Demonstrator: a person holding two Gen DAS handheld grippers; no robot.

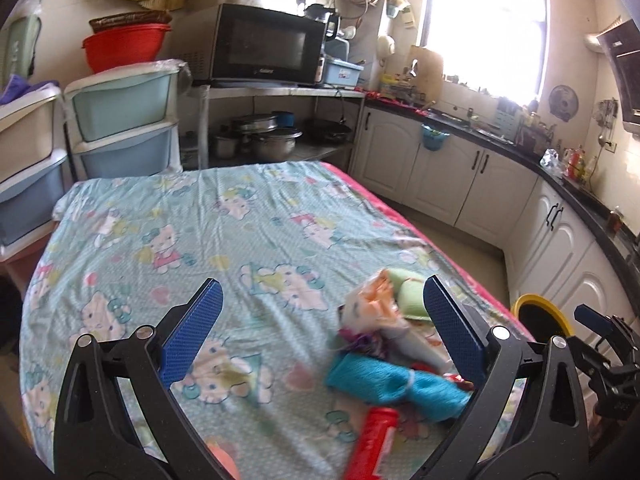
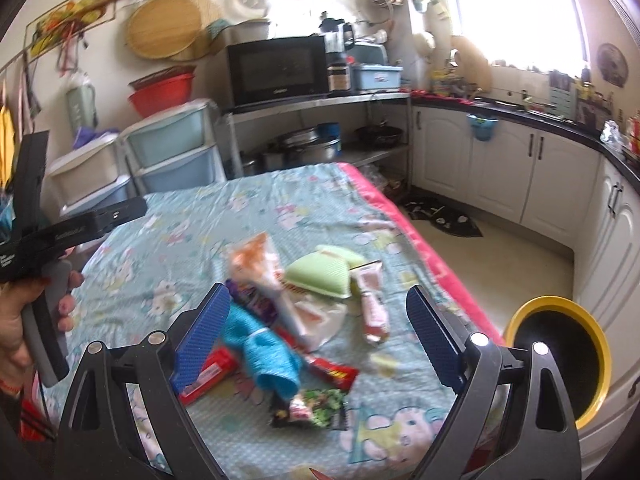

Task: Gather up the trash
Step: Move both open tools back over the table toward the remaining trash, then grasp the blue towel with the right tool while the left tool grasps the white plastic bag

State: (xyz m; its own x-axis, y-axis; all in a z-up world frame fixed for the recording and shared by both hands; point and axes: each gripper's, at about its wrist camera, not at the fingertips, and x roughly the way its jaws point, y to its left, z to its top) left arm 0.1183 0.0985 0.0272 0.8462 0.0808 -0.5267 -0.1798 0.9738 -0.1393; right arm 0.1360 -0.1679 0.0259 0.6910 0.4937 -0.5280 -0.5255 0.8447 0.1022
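We are at the approach: both tools, left tool (image 1: 322, 334) and right tool (image 2: 316, 342), spread and empty above the mixed wrapper pile (image 2: 288, 320); next we pinch one wrapper for the yellow-rimmed black bin (image 2: 560, 360)

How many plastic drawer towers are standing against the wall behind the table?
2. A white-framed drawer tower stands at the far left, and a second drawer tower with pale blue-green drawers is just right of it, with red basins stacked on top. Their lower drawers are hidden behind the table.

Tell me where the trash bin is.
The yellow-rimmed trash bin stands on the floor off the table's right edge, beside the white cabinets, at lower right in both views.
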